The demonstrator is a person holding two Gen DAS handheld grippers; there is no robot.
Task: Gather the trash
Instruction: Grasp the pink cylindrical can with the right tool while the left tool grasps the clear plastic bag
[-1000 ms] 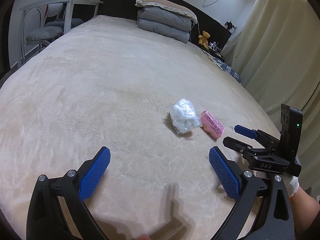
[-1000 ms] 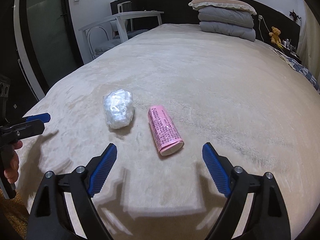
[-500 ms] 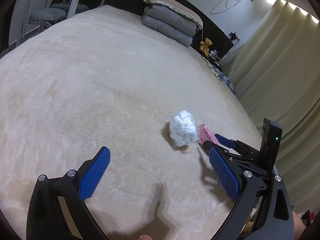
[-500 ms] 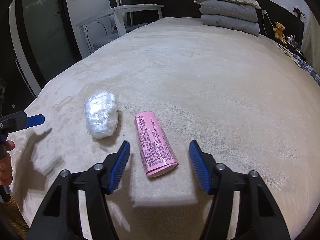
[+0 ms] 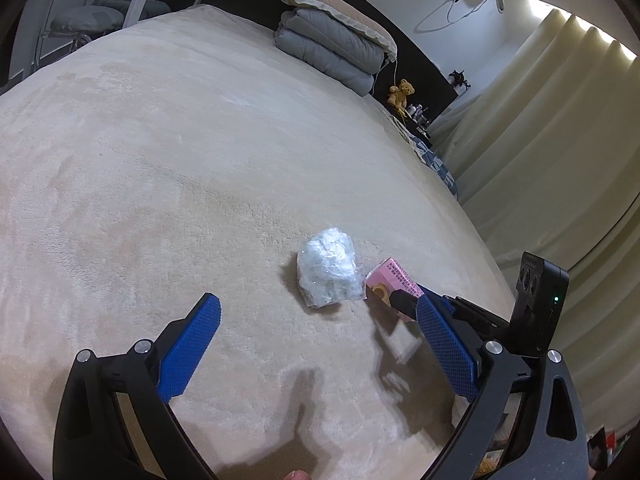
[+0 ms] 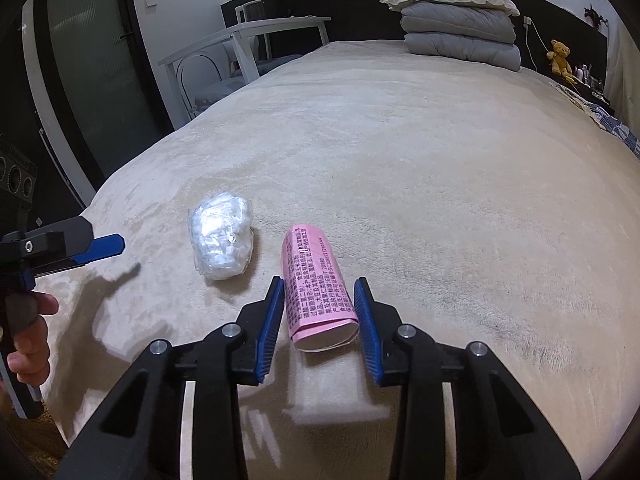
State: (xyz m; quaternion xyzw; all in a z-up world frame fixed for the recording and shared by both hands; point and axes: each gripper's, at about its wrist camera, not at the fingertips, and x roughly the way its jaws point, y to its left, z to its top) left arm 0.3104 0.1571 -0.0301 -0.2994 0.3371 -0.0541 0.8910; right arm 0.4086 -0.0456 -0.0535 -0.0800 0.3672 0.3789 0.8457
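Left wrist view: a beige bed (image 5: 200, 168) fills the room. The left gripper (image 5: 316, 344) hangs spread and empty, nearer the clear plastic wad (image 5: 327, 272) than a second ago; nothing is collected yet.

Right wrist view: the right gripper (image 6: 319, 318), wide apart a second ago, now clamps the pink wrapper roll (image 6: 316, 288), which lies on the bed beside the wad (image 6: 222, 238).

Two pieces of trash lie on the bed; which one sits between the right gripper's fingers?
The pink printed wrapper roll, between the right gripper pads. The crumpled clear plastic wad lies apart, untouched.
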